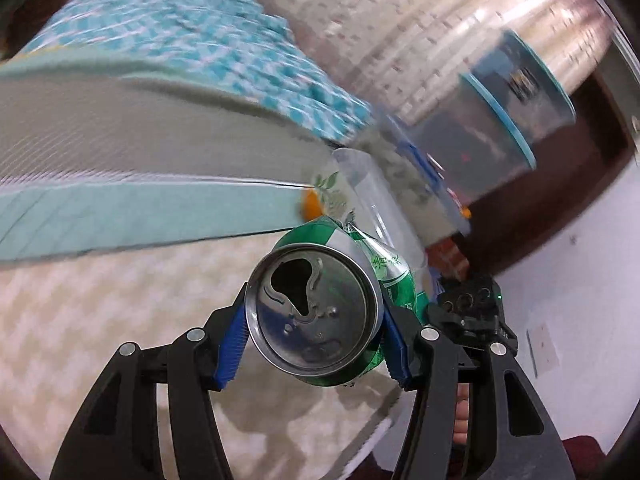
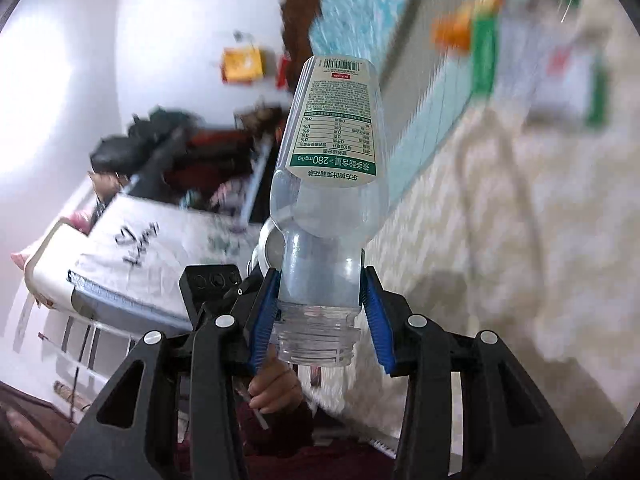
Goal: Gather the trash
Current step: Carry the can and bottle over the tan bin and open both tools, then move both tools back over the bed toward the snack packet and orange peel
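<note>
Bedroom backdrop, motion-blurred: pale quilted bedspread (image 1: 100, 320) beneath both tongs. Left gripper (image 1: 314, 316): jaws part-spread, blue pads pinching green drink can (image 1: 316, 308) across its body, opened top facing camera; can light, thin-walled, dents easily, so grip mid-body, moderate squeeze. Right gripper (image 2: 318, 304): blue pads clamped on neck of clear plastic bottle (image 2: 332, 184), capless mouth toward camera, base pointing away; bottle empty, light, springy, slippery; shoulder ridge stops slip. Beyond left tongs: lidded clear container (image 1: 500, 132), near floor.
</note>
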`<state>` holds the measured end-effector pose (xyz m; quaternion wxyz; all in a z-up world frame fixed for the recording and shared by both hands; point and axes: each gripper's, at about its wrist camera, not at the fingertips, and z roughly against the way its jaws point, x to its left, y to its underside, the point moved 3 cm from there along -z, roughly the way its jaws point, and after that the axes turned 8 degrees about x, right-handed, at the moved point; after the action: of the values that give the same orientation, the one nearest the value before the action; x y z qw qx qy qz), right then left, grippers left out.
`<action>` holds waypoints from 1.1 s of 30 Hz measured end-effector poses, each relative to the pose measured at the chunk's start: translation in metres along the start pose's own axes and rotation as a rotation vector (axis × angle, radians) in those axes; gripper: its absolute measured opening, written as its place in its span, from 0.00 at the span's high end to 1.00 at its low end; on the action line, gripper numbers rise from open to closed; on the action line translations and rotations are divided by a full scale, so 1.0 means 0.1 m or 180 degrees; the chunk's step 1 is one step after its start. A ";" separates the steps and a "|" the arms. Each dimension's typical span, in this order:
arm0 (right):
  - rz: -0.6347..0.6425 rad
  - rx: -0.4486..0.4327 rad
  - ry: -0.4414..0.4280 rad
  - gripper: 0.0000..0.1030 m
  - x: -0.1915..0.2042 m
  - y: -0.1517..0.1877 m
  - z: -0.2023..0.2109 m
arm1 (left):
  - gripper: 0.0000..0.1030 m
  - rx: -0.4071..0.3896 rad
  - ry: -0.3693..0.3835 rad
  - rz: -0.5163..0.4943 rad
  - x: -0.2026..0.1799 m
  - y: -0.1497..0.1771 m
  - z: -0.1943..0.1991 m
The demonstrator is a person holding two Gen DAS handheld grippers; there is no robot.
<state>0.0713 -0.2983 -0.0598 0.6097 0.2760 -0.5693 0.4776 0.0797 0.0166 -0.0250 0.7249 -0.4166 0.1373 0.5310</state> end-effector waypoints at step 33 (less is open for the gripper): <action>-0.0394 -0.2399 0.2012 0.30 -0.83 -0.57 3.13 | 0.33 0.1401 -0.0164 -0.1168 -2.56 -0.86 -4.01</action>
<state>-0.0032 -0.6183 -0.0648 0.8370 -0.0887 -0.4722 0.2618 0.1515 -0.4598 -0.0676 0.8852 -0.2536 0.1531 0.3588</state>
